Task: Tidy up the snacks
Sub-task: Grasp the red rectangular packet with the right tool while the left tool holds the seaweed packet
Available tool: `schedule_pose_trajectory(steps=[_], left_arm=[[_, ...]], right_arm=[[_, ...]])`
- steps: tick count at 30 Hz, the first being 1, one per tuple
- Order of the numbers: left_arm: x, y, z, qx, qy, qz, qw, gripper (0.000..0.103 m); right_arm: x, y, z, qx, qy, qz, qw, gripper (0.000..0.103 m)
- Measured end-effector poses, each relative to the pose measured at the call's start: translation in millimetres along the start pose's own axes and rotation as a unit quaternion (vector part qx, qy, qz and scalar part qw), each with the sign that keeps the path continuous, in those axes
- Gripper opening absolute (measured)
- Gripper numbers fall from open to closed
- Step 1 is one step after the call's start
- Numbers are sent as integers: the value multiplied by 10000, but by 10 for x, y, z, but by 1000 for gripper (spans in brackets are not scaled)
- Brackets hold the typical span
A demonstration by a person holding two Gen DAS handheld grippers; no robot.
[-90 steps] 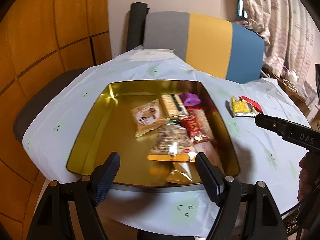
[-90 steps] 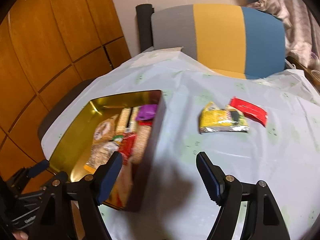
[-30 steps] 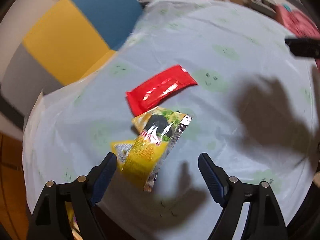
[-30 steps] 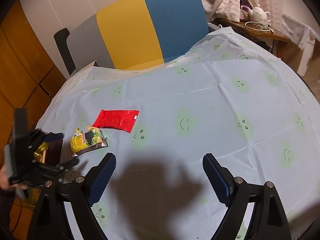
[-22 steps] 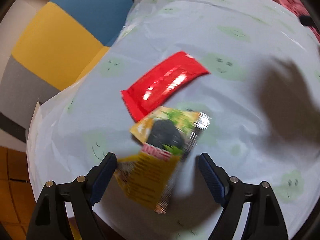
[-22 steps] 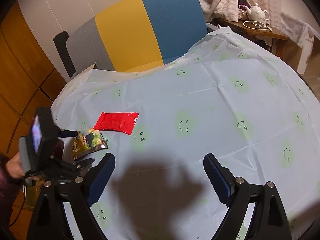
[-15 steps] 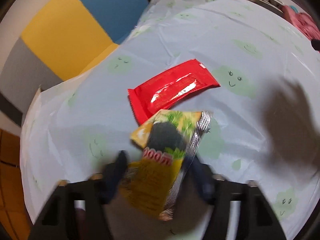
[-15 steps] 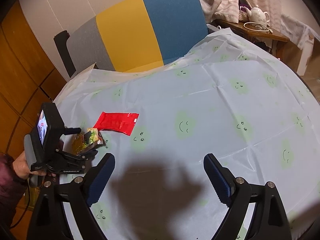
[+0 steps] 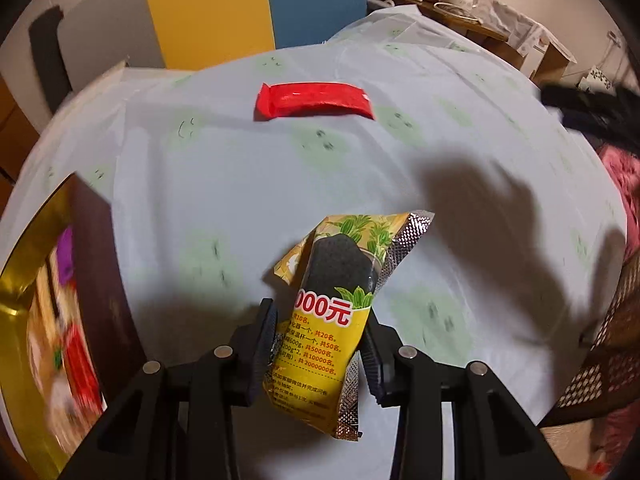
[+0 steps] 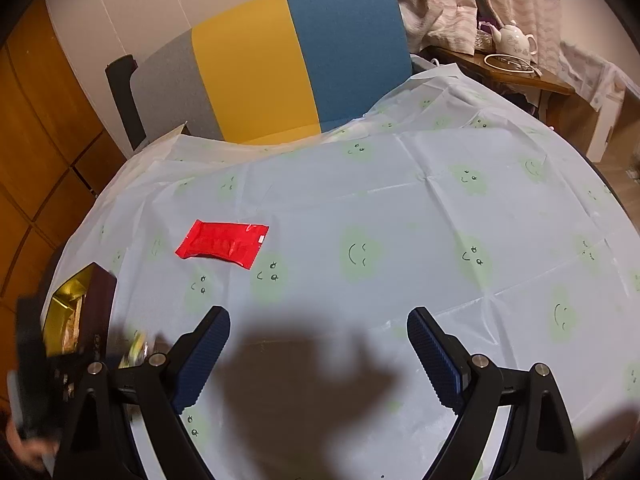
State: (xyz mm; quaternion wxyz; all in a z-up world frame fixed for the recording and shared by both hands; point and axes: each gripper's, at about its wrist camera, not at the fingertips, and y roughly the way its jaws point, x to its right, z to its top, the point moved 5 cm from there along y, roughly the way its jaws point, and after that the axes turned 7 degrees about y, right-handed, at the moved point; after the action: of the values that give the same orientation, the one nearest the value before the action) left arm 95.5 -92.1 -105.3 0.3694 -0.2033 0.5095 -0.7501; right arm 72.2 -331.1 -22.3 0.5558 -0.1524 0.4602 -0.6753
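Left gripper [image 9: 320,346] just clenched on yellow packet [image 9: 336,322] — lifted off surface [image 9: 240,184], no longer beside red packet [image 9: 314,100]. Tin [image 9: 24,280] at left, likely next stop. Right gripper [image 10: 318,356] spread wide — empty.

Packet [image 9: 316,102] on tablecloth [image 9: 240,184], tin [image 9: 24,280] at left edge

Striped chair [image 10: 280,68] behind tablecloth [image 10: 400,220] (teapot [image 10: 514,40] beyond).

open tablecloth [image 10: 420,216] all round; only the red packet [image 10: 222,243] and tin wall [image 9: 102,264] obstruct
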Motion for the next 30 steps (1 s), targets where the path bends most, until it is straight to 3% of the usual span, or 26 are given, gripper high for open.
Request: schedule_pose_trajectory(steps=[5,7,12,16,19,23,30], left_arm=[[184,-116,-171,451,166,241,9986,41],[219,-138,-198,568,268,285,9976,40],[185,-117,-205,747,93,79,9971,40],[152,-83,-217,886,-24,-92,9960,40],[122,-48,-213,953,-133,-231,9951,40],[93,-4,-203,979,-267,-365,9942,40],[80,15,-205,1008,-368,-449,9932,40]], right_arm=[[-69,89,-82,-206,-192,-18,9996,91],[-144,138,-137,-365,-280,158,9988,91],[-456,282,-246,-767,-716,460,9934,91],[-822,438,-146,-811,-1278,669,9862,91],[-1080,698,-29,-960,-1719,1099,9742,90],[-1299,1101,123,-1037,-2373,888,9618,90],[-1635,1630,317,-1301,-3569,652,9227,90]])
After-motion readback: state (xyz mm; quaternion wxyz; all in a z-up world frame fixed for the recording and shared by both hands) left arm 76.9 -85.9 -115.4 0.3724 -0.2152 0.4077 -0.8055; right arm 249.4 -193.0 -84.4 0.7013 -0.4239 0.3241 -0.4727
